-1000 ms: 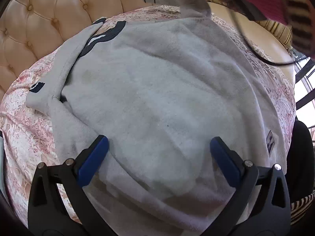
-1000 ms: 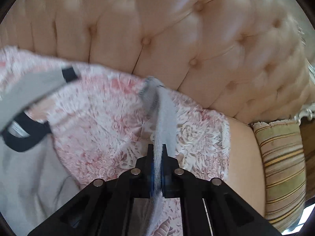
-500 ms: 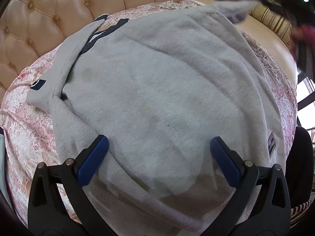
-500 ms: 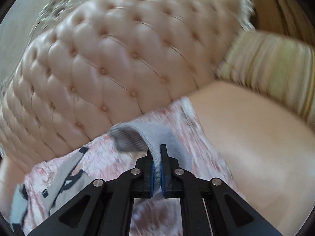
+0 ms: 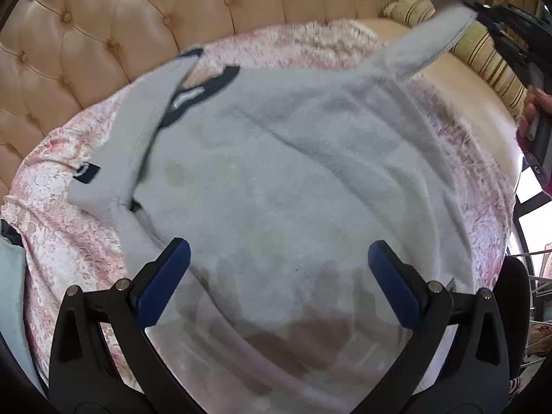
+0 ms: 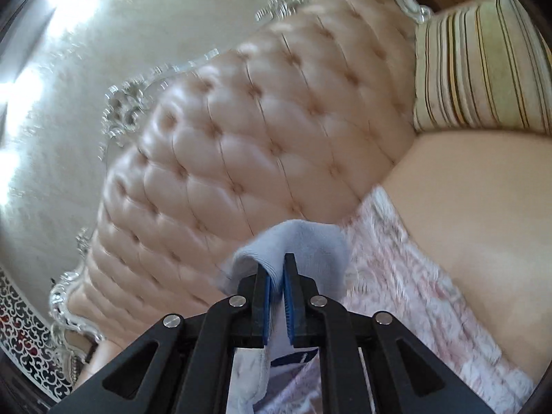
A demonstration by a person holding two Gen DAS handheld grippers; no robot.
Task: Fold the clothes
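Fabric of a grey sleeve (image 6: 303, 241) is sitting pinched between the blue pads of the right hand-held gripper (image 6: 276, 276), whose jaws are standing almost together with only the cloth in the narrow gap; they have just been easing apart a little, and the sleeve is still lying between them. From the left wrist view this same right hand-held gripper (image 5: 483, 22) is showing at the upper right, with a hand (image 5: 533, 110) wrapping its black handle, and the sleeve is stretching taut from it down and leftward into the body of the garment.

Nearer the lens, the left hand-held gripper (image 5: 276, 276) is hovering with its jaws spread wide and nothing between them, over the lower part of the grey sweatshirt (image 5: 276, 189).

That sweatshirt is lying spread on a pink floral cloth (image 5: 62, 234) covering the seat of a tufted sofa (image 5: 120, 34). Its long axis is running from the hem near the left hand-held gripper up to the dark-trimmed collar (image 5: 207, 86), which is pointing toward the sofa back. The other sleeve (image 5: 114, 162) is lying folded along the left side, its dark cuff (image 5: 86, 172) facing left. A striped cushion (image 6: 483, 69) is resting at the sofa's right end, just beyond the lifted sleeve.
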